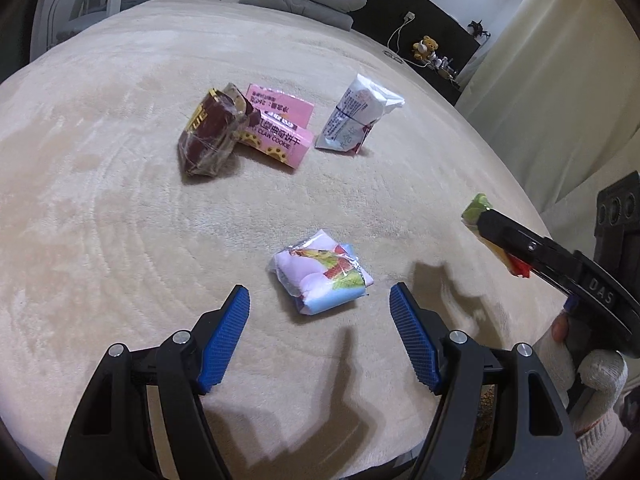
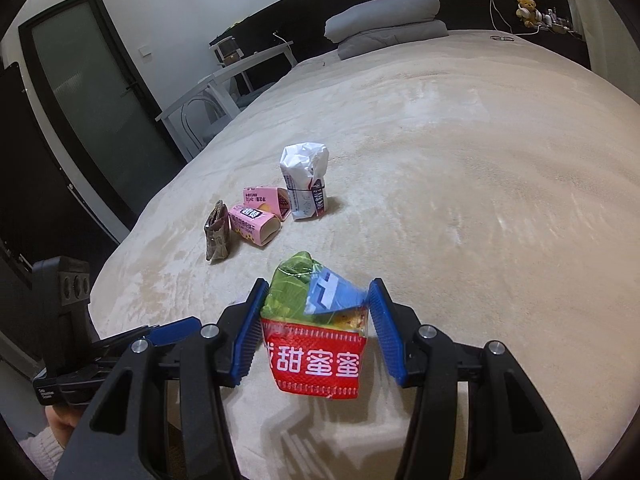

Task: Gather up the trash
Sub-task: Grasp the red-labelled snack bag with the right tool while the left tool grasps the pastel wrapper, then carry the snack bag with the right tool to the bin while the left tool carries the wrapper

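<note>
Clamped in the right gripper (image 2: 316, 316) is a red-and-green wrapper (image 2: 316, 344); the left gripper (image 1: 320, 336) gapes empty before a pastel packet (image 1: 322, 272) on the bed (image 1: 120, 200).

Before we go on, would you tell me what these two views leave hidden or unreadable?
- Any trash bin: in neither view.
- Red-and-green snack packet: its back is hidden in the right wrist view; the right gripper covers most of it in the left.
- Pastel wrapper: hidden in the right wrist view.
- White packet: print too small.
</note>
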{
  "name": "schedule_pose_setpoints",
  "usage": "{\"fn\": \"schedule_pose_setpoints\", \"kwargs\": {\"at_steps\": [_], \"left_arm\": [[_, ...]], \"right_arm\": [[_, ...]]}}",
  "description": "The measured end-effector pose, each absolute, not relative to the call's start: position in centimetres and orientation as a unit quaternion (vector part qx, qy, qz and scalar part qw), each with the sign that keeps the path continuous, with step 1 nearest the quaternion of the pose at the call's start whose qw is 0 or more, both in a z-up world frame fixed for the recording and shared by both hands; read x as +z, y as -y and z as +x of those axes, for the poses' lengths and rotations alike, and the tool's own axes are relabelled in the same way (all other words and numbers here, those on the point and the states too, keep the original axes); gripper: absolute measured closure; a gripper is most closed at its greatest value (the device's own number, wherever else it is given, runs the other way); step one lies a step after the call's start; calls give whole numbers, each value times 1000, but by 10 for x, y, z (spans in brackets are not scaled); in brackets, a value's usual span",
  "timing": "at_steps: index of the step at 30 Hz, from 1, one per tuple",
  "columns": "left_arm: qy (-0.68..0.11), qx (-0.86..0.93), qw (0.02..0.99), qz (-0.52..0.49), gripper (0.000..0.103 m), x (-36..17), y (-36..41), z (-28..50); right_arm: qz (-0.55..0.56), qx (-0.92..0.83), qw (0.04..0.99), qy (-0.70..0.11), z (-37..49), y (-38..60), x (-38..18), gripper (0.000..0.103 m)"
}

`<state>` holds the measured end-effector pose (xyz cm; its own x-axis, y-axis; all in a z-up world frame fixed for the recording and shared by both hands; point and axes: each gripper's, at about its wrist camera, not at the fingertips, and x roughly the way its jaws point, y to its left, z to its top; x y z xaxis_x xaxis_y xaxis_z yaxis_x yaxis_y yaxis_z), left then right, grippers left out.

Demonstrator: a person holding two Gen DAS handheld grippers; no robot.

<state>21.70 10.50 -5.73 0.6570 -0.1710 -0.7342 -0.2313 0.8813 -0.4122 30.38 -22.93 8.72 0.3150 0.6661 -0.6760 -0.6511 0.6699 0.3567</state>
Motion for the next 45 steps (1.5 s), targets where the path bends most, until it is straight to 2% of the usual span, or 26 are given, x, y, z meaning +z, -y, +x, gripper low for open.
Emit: {"fn": "schedule_pose_setpoints", "kwargs": {"at_steps": [10, 12, 15, 30, 45], "left_arm": [[-417, 52, 874, -244, 34, -68, -94, 244], [-425, 62, 874, -227, 54, -70, -90, 248], [-426, 70, 877, -210, 57, -71, -86, 249], [-415, 65, 887, -193, 58, -63, -78, 240], [-365, 43, 909, -200, 58, -33, -84, 183]], "right_arm": [[16, 400, 811, -426, 307, 261, 90, 51], [17, 399, 812, -426, 307, 264, 90, 51], [18, 398, 813, -425, 308, 266, 91, 51], [13, 393, 815, -424, 308, 266, 90, 51], [7, 394, 825, -405, 276, 269, 93, 51]]}}
